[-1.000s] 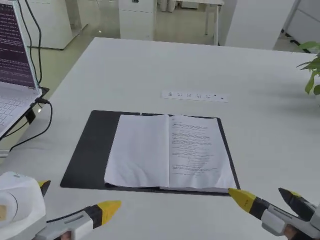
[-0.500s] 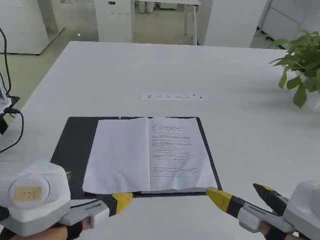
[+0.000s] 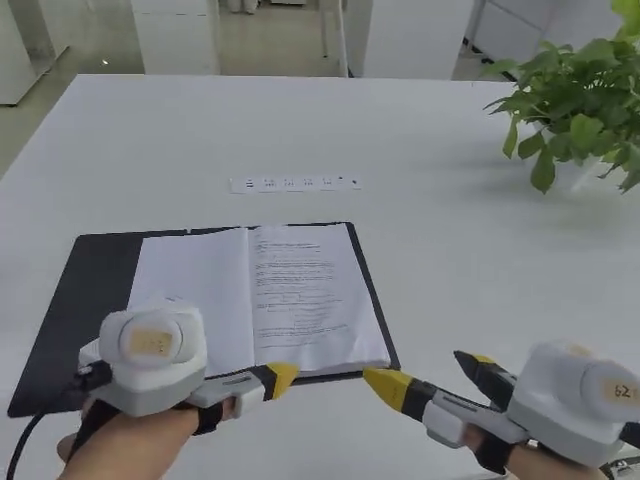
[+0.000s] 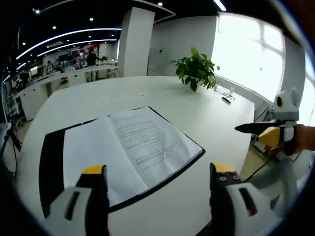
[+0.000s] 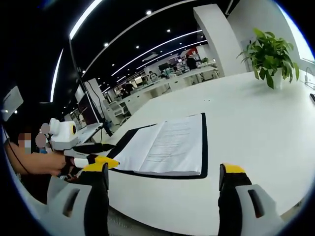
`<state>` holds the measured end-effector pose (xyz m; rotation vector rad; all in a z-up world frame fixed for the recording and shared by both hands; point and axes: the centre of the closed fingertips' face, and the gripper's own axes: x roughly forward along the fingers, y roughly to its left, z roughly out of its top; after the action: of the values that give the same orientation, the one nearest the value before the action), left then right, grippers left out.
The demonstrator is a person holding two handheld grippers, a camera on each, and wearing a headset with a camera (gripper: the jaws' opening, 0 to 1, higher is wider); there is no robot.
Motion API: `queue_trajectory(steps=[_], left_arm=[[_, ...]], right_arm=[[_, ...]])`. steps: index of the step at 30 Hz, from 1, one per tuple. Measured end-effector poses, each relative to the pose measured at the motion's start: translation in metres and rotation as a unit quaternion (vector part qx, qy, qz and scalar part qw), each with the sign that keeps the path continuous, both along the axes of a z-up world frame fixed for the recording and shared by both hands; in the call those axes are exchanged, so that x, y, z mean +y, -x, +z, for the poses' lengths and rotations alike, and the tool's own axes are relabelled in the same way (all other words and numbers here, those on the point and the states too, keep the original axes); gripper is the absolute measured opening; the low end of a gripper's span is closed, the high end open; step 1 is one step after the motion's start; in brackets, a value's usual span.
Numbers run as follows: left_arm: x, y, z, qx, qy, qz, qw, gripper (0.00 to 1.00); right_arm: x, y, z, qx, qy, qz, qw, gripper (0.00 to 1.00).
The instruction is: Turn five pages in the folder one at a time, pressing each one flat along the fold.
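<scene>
Here: white table, open folder, potted plant.

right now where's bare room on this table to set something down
Widest: the table between the folder and the plant. Also bare past the socket strip to the far edge. Crowded: the near edge, where the left gripper and right gripper hover at the folder.
</scene>
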<state>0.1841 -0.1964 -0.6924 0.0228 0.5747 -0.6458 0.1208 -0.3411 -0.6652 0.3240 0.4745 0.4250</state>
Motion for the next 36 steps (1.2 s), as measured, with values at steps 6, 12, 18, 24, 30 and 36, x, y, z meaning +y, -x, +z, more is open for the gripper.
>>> queue_trajectory(steps=[6, 12, 18, 24, 30, 36], left_arm=[[-0.035, -0.010, -0.019, 0.001, -0.016, -0.026, 0.9995, 0.83], [-0.058, -0.021, -0.038, 0.012, -0.032, -0.032, 0.9989, 0.79], [-0.069, -0.031, -0.047, 0.011, -0.039, -0.029, 0.9987, 0.75], [-0.082, -0.039, -0.055, 0.009, -0.040, -0.029, 0.9988, 0.73], [-0.093, -0.046, -0.062, 0.007, -0.043, -0.020, 0.9988, 0.70], [-0.099, -0.049, -0.071, 0.011, -0.049, -0.010, 0.9987, 0.67]], right_arm=[[0.002, 0.003, -0.005, 0.004, 0.002, 0.004, 1.0000, 0.91], [0.001, 0.001, -0.006, 0.002, 0.000, -0.002, 1.0000, 0.90], [-0.002, -0.005, -0.004, -0.002, -0.012, -0.013, 0.9998, 0.89], [-0.004, -0.011, -0.005, -0.004, -0.011, -0.015, 0.9998, 0.88], [-0.007, -0.013, -0.007, -0.003, -0.013, -0.020, 0.9997, 0.88], [-0.011, -0.013, -0.009, -0.001, -0.014, -0.021, 0.9997, 0.88]])
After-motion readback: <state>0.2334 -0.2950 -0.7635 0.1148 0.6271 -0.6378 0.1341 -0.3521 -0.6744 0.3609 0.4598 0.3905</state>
